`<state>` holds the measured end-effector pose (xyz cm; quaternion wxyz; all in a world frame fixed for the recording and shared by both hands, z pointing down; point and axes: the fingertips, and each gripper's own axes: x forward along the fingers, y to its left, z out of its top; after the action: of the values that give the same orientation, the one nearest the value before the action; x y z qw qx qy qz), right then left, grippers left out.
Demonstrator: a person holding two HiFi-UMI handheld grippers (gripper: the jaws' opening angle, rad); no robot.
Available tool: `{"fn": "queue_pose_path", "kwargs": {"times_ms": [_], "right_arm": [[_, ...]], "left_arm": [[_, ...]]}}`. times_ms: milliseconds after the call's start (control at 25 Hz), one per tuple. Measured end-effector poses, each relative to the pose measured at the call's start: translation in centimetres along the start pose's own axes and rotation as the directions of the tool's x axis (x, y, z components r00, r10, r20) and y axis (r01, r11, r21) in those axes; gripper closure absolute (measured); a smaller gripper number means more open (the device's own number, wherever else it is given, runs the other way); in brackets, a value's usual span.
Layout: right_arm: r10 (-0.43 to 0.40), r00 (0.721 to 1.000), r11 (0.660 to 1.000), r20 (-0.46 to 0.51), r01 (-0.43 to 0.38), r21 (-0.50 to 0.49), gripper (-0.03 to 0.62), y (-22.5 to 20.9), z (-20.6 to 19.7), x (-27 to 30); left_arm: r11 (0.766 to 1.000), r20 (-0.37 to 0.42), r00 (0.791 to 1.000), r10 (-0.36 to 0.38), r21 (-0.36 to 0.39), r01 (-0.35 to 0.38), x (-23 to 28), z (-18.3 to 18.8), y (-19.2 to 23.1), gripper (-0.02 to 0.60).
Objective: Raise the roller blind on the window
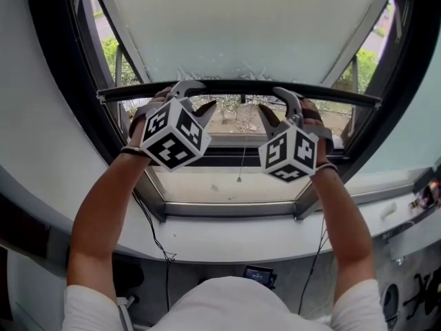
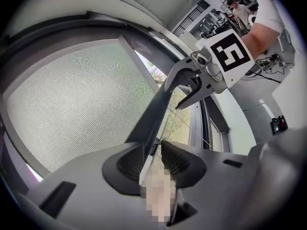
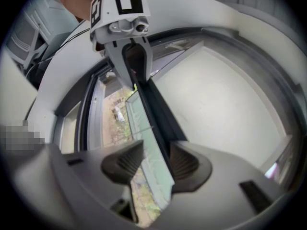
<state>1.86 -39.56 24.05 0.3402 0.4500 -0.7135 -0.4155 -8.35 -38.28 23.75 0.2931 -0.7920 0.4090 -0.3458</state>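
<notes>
The pale roller blind (image 1: 241,26) hangs over most of the window and ends in a dark bottom bar (image 1: 241,88). Both grippers reach to this bar from below, the left gripper (image 1: 196,102) near its left part, the right gripper (image 1: 277,107) near its right part. In the left gripper view the bar (image 2: 156,114) runs between the jaws of the left gripper (image 2: 152,159) and lies by the left pad, with a gap to the other. In the right gripper view the bar (image 3: 158,114) lies against the right pad of the right gripper (image 3: 152,159), and the left pad stands off it.
Below the bar a strip of bare glass shows plants and ground outside. A thin pull cord (image 1: 241,161) hangs down to the sill (image 1: 227,193). The dark window frame (image 1: 103,136) flanks both hands. Cables (image 1: 155,233) run down the wall beneath the sill.
</notes>
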Motion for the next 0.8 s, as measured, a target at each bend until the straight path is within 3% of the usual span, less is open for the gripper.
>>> {"fn": "queue_pose_path", "kwargs": {"times_ms": [800], "right_arm": [[-0.097, 0.994, 0.995, 0.042, 0.098, -0.023, 0.422, -6.1, 2.7, -0.4]], "left_arm": [[0.996, 0.052, 0.995, 0.083, 0.022, -0.084, -1.8, 3.8, 5.1, 0.459]]}}
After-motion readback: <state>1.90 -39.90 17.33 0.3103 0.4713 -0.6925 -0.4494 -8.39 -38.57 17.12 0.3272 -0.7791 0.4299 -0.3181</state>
